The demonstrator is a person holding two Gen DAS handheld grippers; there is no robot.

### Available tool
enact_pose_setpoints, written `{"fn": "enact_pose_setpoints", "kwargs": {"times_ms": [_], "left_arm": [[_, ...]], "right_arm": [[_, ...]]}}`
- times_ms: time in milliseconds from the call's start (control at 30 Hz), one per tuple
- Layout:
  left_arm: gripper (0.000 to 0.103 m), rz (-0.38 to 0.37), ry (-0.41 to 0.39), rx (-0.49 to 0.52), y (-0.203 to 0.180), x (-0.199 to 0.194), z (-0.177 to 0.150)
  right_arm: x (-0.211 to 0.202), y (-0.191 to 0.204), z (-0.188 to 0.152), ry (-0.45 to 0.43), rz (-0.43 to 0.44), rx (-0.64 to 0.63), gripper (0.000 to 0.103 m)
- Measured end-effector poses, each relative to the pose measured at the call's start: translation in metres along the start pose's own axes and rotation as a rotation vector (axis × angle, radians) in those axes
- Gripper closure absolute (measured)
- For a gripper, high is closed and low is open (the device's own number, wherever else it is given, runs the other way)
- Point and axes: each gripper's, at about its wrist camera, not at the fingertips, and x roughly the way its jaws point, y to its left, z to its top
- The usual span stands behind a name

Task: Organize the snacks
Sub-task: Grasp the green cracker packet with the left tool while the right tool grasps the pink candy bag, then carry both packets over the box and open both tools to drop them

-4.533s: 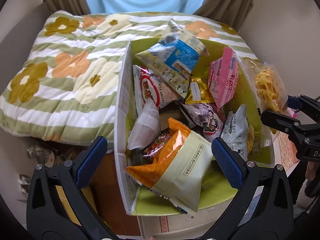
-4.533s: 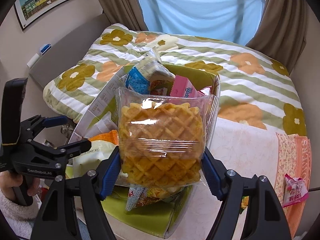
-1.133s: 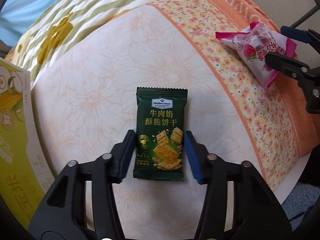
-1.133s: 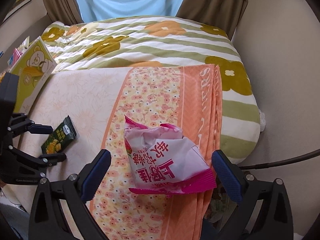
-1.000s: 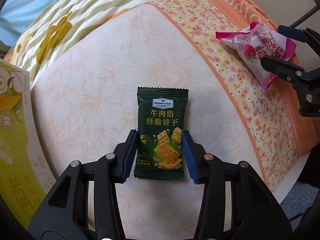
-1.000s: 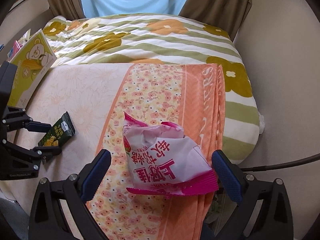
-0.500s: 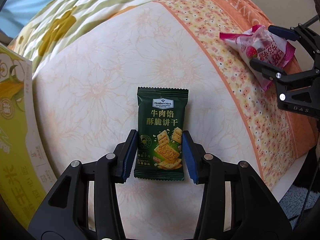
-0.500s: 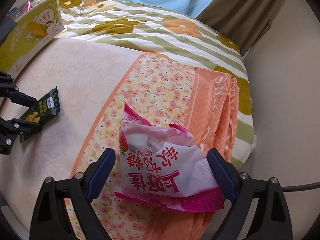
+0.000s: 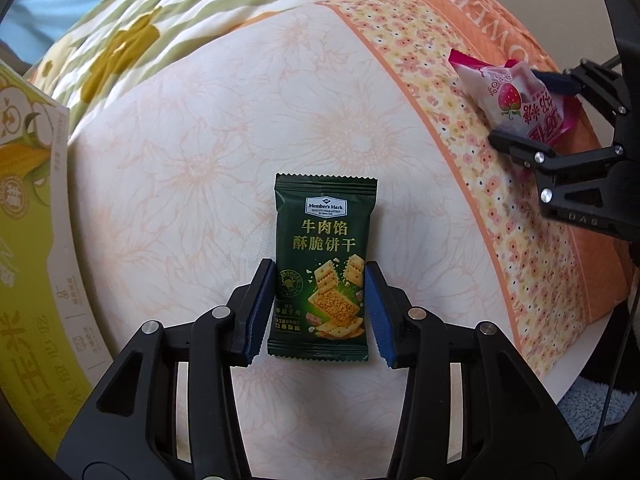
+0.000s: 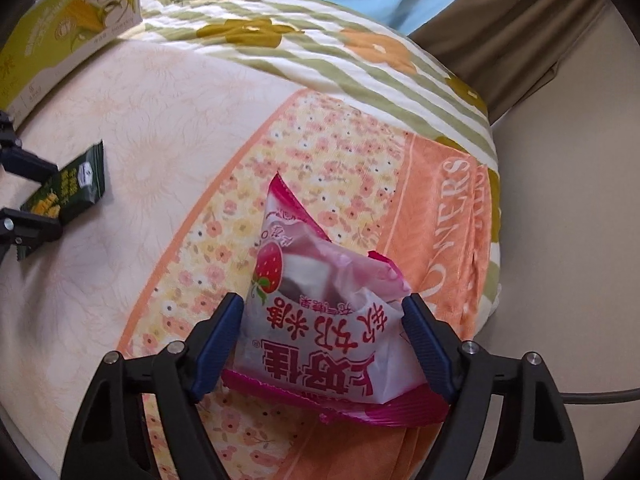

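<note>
A dark green cracker packet (image 9: 322, 264) lies flat on the pale floral cloth (image 9: 200, 168). My left gripper (image 9: 320, 312) is shut on its lower half, both blue pads touching its sides. It also shows in the right wrist view (image 10: 66, 194), far left. A pink strawberry candy bag (image 10: 320, 320) sits on the orange flowered towel (image 10: 436, 208). My right gripper (image 10: 320, 344) has closed onto its sides. The bag also shows in the left wrist view (image 9: 520, 100), at the right.
A yellow-green snack box (image 9: 28, 240) stands at the left edge; its bear-printed side shows in the right wrist view (image 10: 72, 20). A green-striped flowered quilt (image 10: 320, 40) lies behind. The table's rounded edge (image 9: 568, 364) drops off at the right, near a cable.
My right gripper's fingers have closed from wide apart onto the pink bag. My left gripper closed a little more and stays on the green packet.
</note>
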Motion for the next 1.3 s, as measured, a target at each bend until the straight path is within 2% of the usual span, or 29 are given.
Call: {"fn": "enact_pose_setpoints", "kwargs": {"times_ms": [133, 200, 300, 500, 667, 800, 967, 1067, 1200, 1300], "left_arm": [[0.062, -0.003, -0.004, -0.019, 0.004, -0.003, -0.002], [0.062, -0.005, -0.01, -0.028, 0.005, -0.005, -0.003], [0.062, -0.009, -0.025, -0.049, 0.005, -0.015, -0.006], [0.062, -0.02, -0.105, -0.114, 0.01, -0.055, -0.009], [0.062, 0.001, -0.202, -0.148, 0.018, -0.108, -0.01], [0.062, 0.013, -0.3, -0.174, 0.035, -0.157, -0.013], [0.062, 0.023, -0.389, -0.2, 0.077, -0.205, -0.031], [0.062, 0.034, -0.429, -0.218, 0.114, -0.228, -0.047], [0.062, 0.031, -0.452, -0.259, 0.164, -0.244, -0.066], [0.062, 0.061, -0.448, -0.273, 0.201, -0.251, -0.082]], "right_arm": [[0.001, -0.012, 0.002, 0.011, 0.094, 0.064, 0.055], [-0.004, -0.015, 0.002, 0.002, 0.12, 0.094, 0.059], [-0.017, -0.017, 0.002, -0.03, 0.156, 0.141, 0.059], [-0.049, -0.015, 0.008, -0.08, 0.187, 0.177, 0.059], [-0.078, -0.012, 0.023, -0.101, 0.237, 0.188, 0.059], [-0.109, -0.005, 0.044, -0.161, 0.281, 0.164, 0.059], [-0.15, 0.019, 0.075, -0.259, 0.292, 0.125, 0.059], [-0.173, 0.041, 0.099, -0.316, 0.316, 0.12, 0.059], [-0.197, 0.078, 0.129, -0.367, 0.356, 0.126, 0.059], [-0.207, 0.108, 0.152, -0.382, 0.377, 0.126, 0.059]]}}
